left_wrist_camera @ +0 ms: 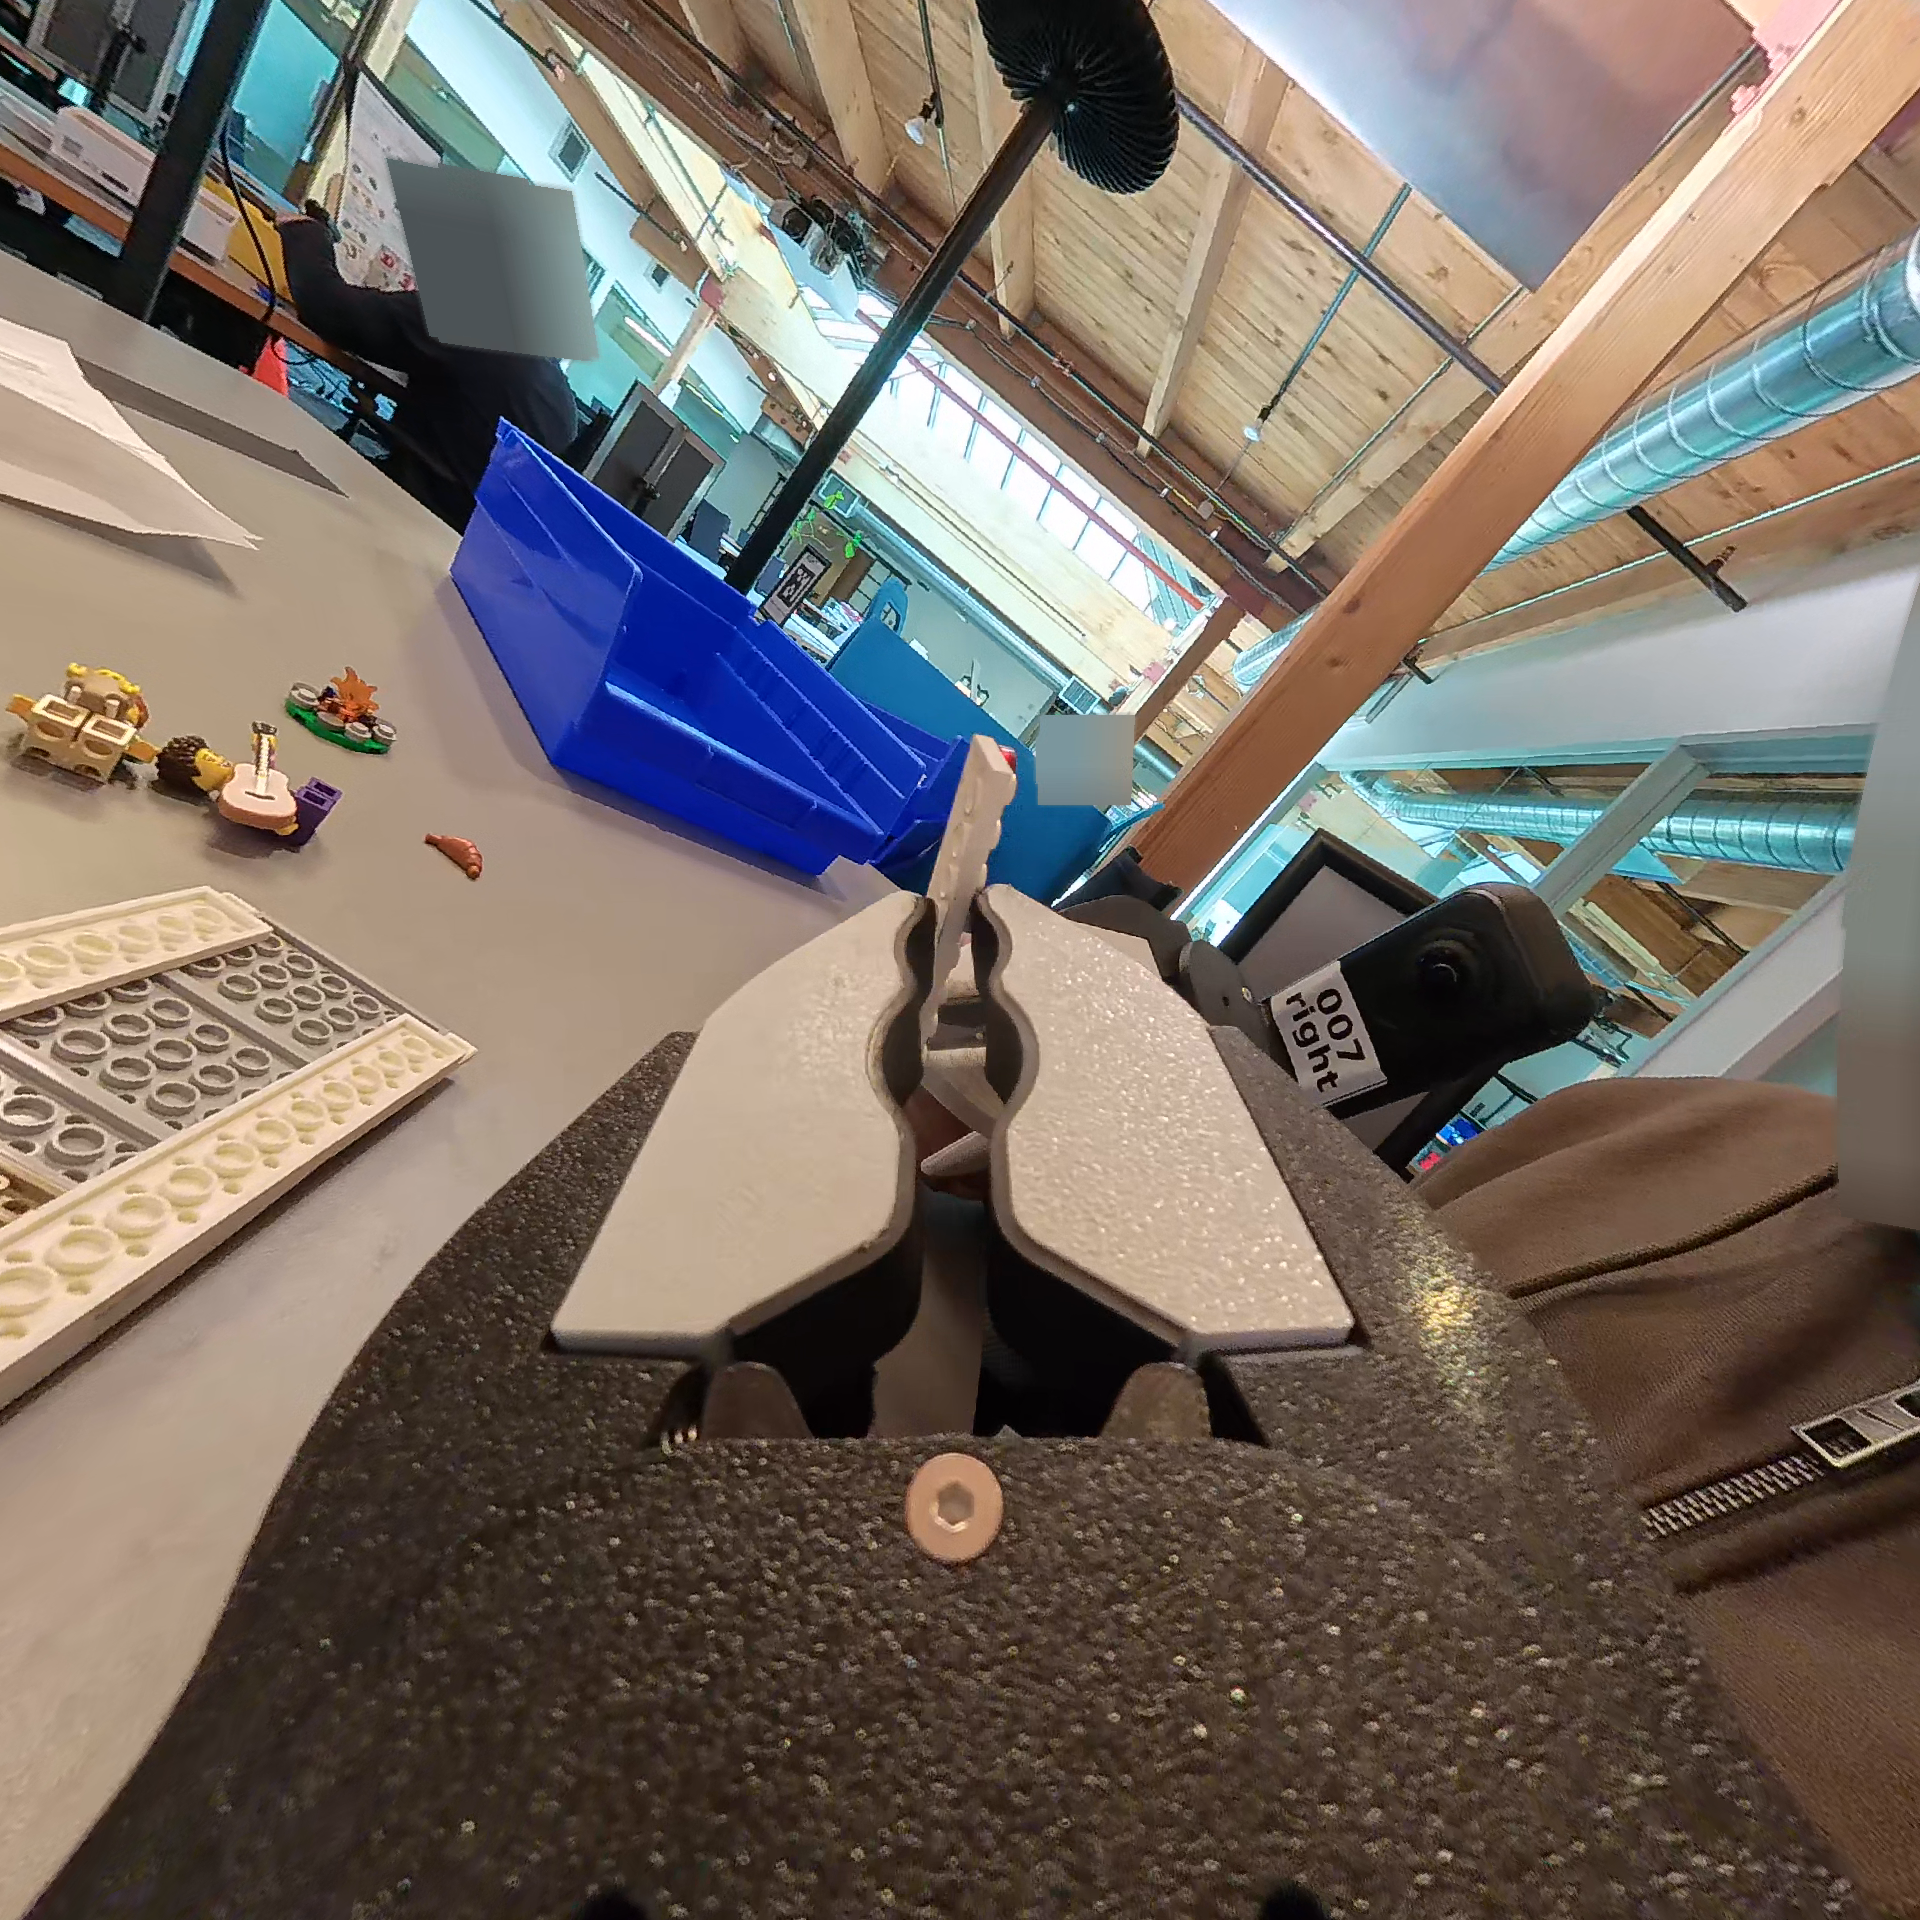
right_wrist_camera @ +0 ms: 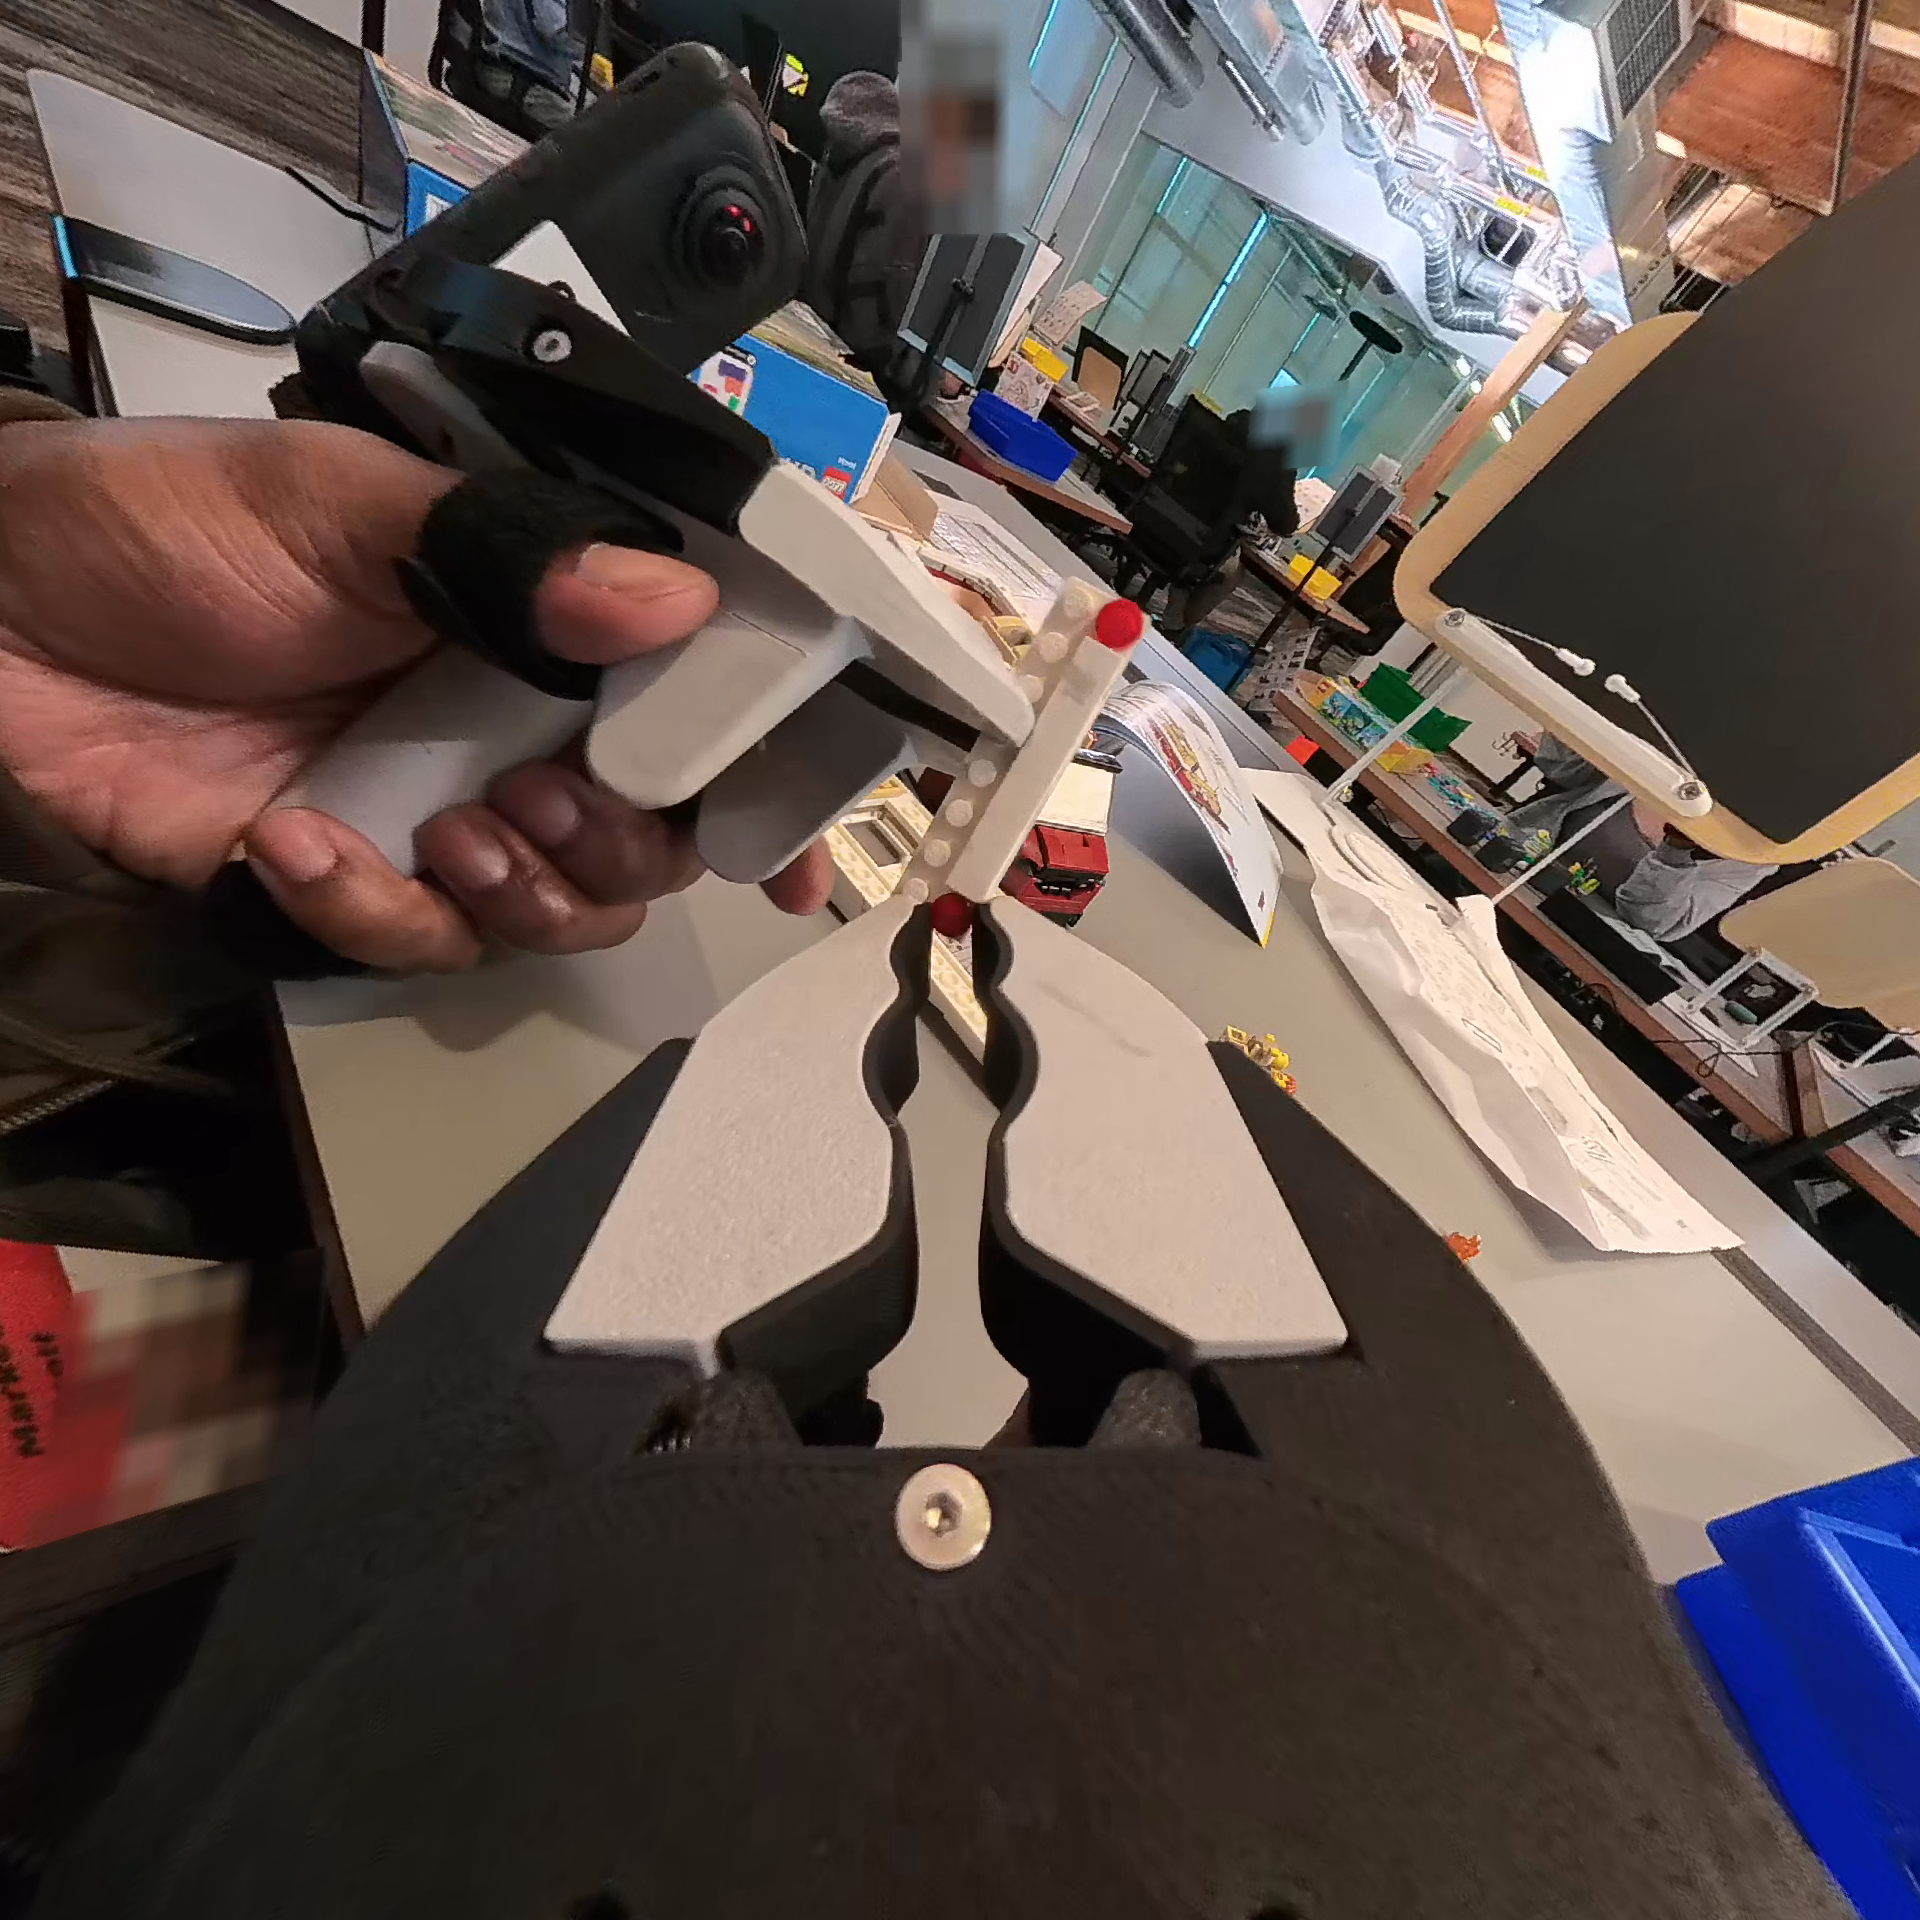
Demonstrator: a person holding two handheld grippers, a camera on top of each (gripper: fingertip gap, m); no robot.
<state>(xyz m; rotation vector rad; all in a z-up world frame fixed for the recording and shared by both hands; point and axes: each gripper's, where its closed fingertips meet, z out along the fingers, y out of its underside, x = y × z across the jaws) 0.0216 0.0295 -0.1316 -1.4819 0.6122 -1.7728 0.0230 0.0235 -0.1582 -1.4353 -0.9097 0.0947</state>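
My left gripper (left_wrist_camera: 951,914) is shut on a long white studded plate (left_wrist_camera: 971,831) that sticks up out of the jaws above the grey table (left_wrist_camera: 540,935). In the right wrist view a hand (right_wrist_camera: 260,665) holds that gripper (right_wrist_camera: 987,743) at the upper left, clamped on the plate's middle (right_wrist_camera: 1049,748). A red round stud (right_wrist_camera: 1119,620) sits at the plate's top end. My right gripper (right_wrist_camera: 948,920) is just below the plate's lower end. Its fingertips (right_wrist_camera: 1003,925) close on a small red round piece (right_wrist_camera: 951,914) there. In the left wrist view only the right gripper's body and camera (left_wrist_camera: 1444,971) show.
A blue bin (left_wrist_camera: 623,665) stands beyond the left gripper and shows at the right wrist view's lower right (right_wrist_camera: 1829,1621). Grey and cream baseplates (left_wrist_camera: 208,1039), minifigure parts (left_wrist_camera: 249,779) and a small brown piece (left_wrist_camera: 457,852) lie left. A red-and-white truck model (right_wrist_camera: 1070,831), booklet (right_wrist_camera: 1205,779) and paper bag (right_wrist_camera: 1507,1039) lie ahead.
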